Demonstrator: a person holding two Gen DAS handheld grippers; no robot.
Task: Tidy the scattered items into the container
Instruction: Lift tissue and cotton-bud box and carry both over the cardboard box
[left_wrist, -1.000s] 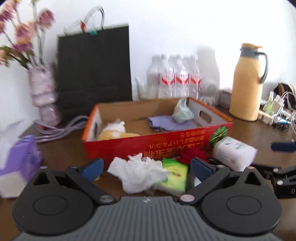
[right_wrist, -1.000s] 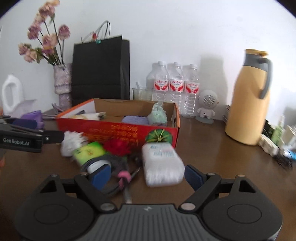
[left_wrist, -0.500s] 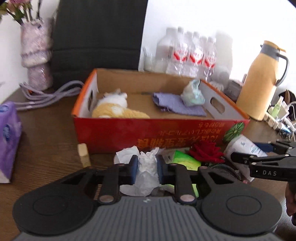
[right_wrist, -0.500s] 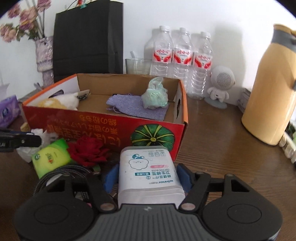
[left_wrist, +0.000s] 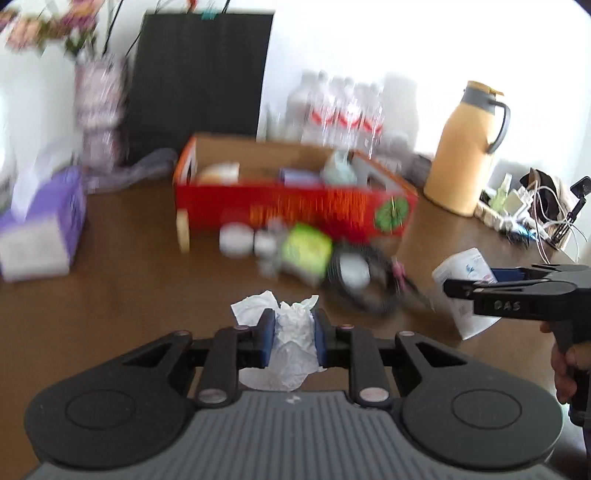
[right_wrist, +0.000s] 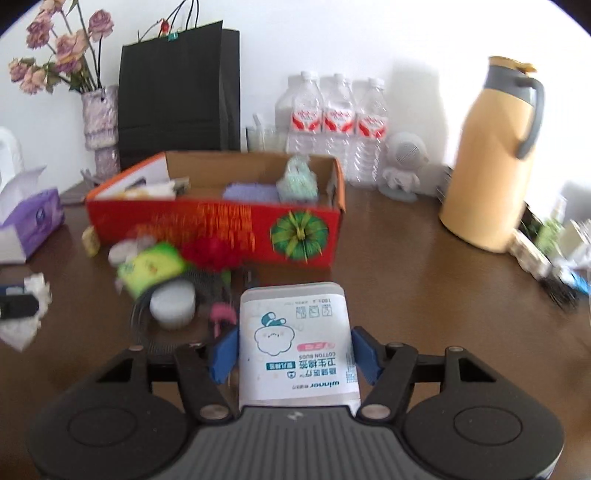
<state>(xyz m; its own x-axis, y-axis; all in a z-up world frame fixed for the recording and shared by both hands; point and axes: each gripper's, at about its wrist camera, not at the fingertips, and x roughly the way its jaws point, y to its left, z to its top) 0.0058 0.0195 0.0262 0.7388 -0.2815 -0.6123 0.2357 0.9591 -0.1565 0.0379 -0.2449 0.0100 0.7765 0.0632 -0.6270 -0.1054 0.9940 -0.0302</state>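
My left gripper (left_wrist: 291, 341) is shut on a crumpled white tissue (left_wrist: 291, 347) and holds it above the brown table. My right gripper (right_wrist: 293, 354) is shut on a white cotton-bud pack (right_wrist: 295, 347), lifted in front of the red cardboard box (right_wrist: 221, 229). The box (left_wrist: 295, 206) holds a purple cloth (right_wrist: 249, 192), a pale green bundle (right_wrist: 297, 181) and a plush toy. Before the box lie a green packet (right_wrist: 153, 266), a red flower (right_wrist: 210, 253), a white round tub (right_wrist: 171, 302) and a coiled black cable (left_wrist: 369, 291).
A yellow thermos (right_wrist: 491, 155) stands at the right, water bottles (right_wrist: 332, 125) and a black paper bag (right_wrist: 177, 92) behind the box. A vase of flowers (right_wrist: 98, 122) and a purple tissue box (right_wrist: 29, 225) are at the left. Chargers and cables (left_wrist: 528, 210) lie far right.
Both grippers have lifted and drawn back from the box with their items held. The left gripper closed on the tissue and the right on the pack earlier.
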